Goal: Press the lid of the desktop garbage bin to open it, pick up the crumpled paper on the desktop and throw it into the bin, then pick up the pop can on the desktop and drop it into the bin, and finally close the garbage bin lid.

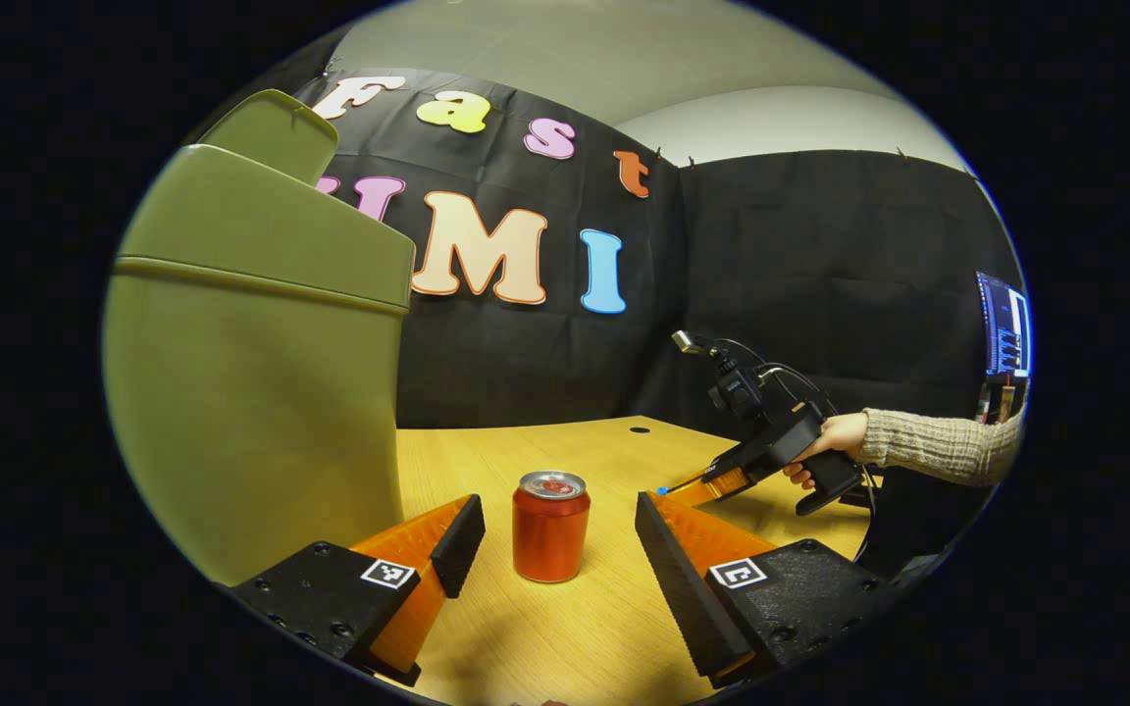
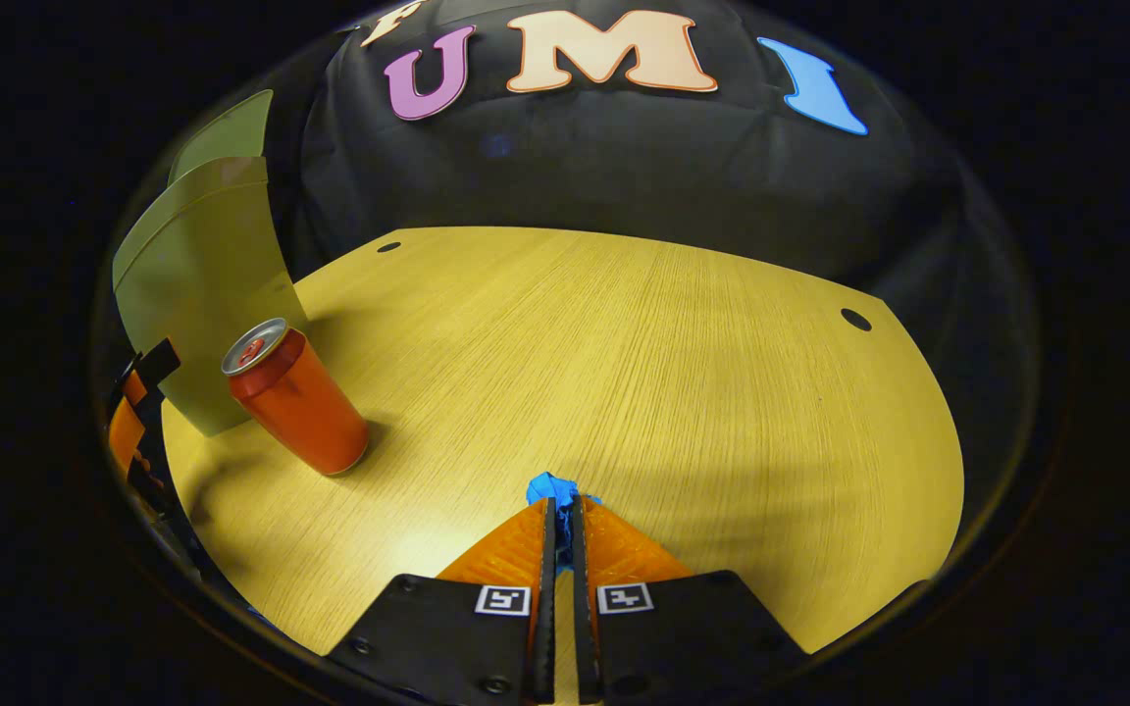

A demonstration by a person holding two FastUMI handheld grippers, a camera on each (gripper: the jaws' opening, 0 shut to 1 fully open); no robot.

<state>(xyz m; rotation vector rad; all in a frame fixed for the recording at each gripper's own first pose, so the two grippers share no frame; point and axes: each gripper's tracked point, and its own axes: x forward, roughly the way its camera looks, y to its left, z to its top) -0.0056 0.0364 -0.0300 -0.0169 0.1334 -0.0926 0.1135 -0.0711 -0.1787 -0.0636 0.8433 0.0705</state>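
Left gripper view is showing the left gripper (image 1: pixel 559 549) gaping around the pop can (image 1: pixel 550 526), the bin (image 1: pixel 251 392) standing lid-up and no paper lying on the desktop (image 1: pixel 565 628), while the right gripper (image 2: pixel 561 515) is sitting closed and empty, so can-drop and lid-closing are looking left to do.

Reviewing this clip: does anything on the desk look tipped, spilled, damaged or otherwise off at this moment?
Nothing stands out. The can stands upright on the desk, apart from the bin, with no dents or spill visible. The bin's lid is up. The left gripper is open around the can; the right gripper is shut and holds nothing.
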